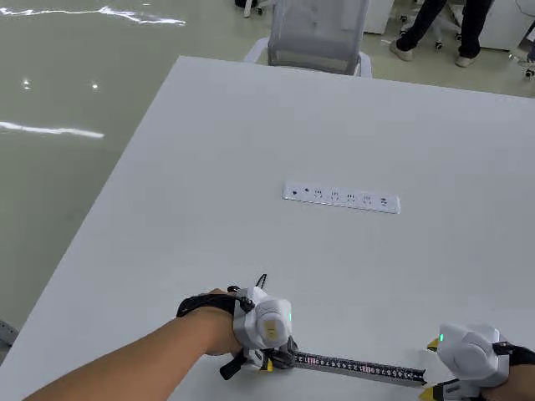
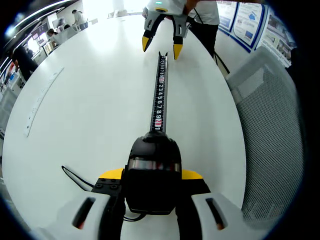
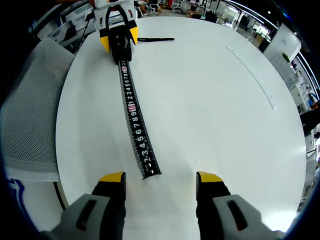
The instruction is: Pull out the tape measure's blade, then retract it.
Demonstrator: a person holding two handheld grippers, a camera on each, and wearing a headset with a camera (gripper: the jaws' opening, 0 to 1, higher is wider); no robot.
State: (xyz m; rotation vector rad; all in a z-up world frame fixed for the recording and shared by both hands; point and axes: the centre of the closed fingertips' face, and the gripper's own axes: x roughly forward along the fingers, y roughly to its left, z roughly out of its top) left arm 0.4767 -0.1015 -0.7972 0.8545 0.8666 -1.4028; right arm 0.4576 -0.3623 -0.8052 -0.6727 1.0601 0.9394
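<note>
My left claw [image 2: 150, 176] is clamped on the tape measure [image 2: 150, 160], with the black case pinched between both jaws at bottom centre of the left gripper view. My right claw [image 3: 161, 178] is wide open and holds nothing.

The blade [image 3: 134, 115] is out, lying flat on the white table [image 1: 251, 150]. In the right gripper view it runs from the case at upper left down to its end hook [image 3: 151, 172]. The hook sits in the gap just beside the frame-left jaw, apart from both jaws as far as I can tell. In the head view it all lies along the bottom edge, case at bottom centre and blade going right.

Judgement: pull-out looks done, so retract is the step in hand.
- Hold the case square and low on the table so the blade feeds in straight.
- I can't tell if there's a lock; it would be hidden under my jaws.
- Better to pinch the hook lightly with the right claw and walk it toward the case than let it whip.
- Keep the black strap [image 3: 155, 39] beside the case out of the slot.
</note>
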